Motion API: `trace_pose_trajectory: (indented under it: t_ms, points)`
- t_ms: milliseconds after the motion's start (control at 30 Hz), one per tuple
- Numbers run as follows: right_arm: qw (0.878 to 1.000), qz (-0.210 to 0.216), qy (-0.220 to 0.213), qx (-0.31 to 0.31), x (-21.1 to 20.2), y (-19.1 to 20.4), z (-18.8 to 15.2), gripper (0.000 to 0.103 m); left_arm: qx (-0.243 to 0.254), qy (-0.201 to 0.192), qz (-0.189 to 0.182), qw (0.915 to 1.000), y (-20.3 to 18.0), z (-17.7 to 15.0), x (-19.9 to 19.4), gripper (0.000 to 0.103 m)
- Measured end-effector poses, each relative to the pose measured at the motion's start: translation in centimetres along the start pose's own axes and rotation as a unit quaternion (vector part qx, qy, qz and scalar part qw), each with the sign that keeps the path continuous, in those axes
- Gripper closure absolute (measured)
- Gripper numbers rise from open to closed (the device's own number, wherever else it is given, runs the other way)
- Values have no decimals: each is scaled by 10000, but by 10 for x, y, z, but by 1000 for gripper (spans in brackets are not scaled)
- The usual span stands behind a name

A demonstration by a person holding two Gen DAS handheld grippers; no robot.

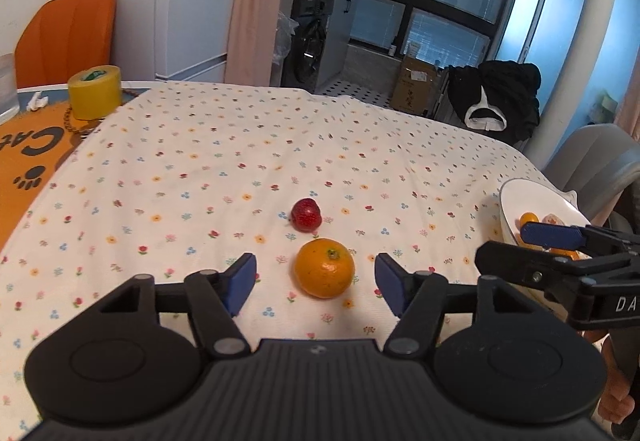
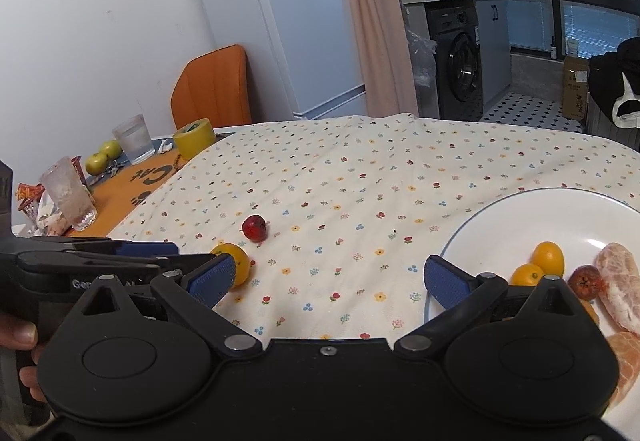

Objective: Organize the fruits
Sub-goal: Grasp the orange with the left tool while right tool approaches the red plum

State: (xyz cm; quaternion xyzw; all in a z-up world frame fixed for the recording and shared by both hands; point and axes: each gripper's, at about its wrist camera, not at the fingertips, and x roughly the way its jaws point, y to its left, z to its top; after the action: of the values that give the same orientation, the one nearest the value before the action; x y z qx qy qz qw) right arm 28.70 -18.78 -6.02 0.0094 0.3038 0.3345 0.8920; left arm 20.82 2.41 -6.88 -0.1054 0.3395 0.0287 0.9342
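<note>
Left gripper (image 1: 316,283) is hanging wide open, its pads flanking the orange (image 1: 325,268) without touching — pick-up step looks in hand. Red fruit (image 1: 306,215) is lying just beyond on the floral cloth (image 1: 200,161). Right gripper (image 2: 326,281) is also gaping wide, empty, at the plate (image 2: 500,217) rim on the right. Next move: closing squarely on the orange — round, may roll.

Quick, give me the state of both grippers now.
Left gripper: open, empty, fingers either side of the orange.
Right gripper: open, empty, beside the plate.
</note>
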Motion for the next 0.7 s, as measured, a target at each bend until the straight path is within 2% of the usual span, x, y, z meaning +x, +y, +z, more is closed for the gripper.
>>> trace_pose_trajectory:
  t_ms: [200,267,300,700]
  points:
    - [10000,-9,69,-38,8,3,2,6,40,68,-12,10000,-3,-1,12,53]
    - [10000,-2,68,-57,8,5,2,6,13,116,-40,9999,-1,-1,15,67]
    - [10000,8,71,-69,9,6,2,6,-12,147,-111,9998,0,-2,17,69]
    - [9996,118,137,-220,26,22,6,12,-171,42,45,9998,18,-2,3,70]
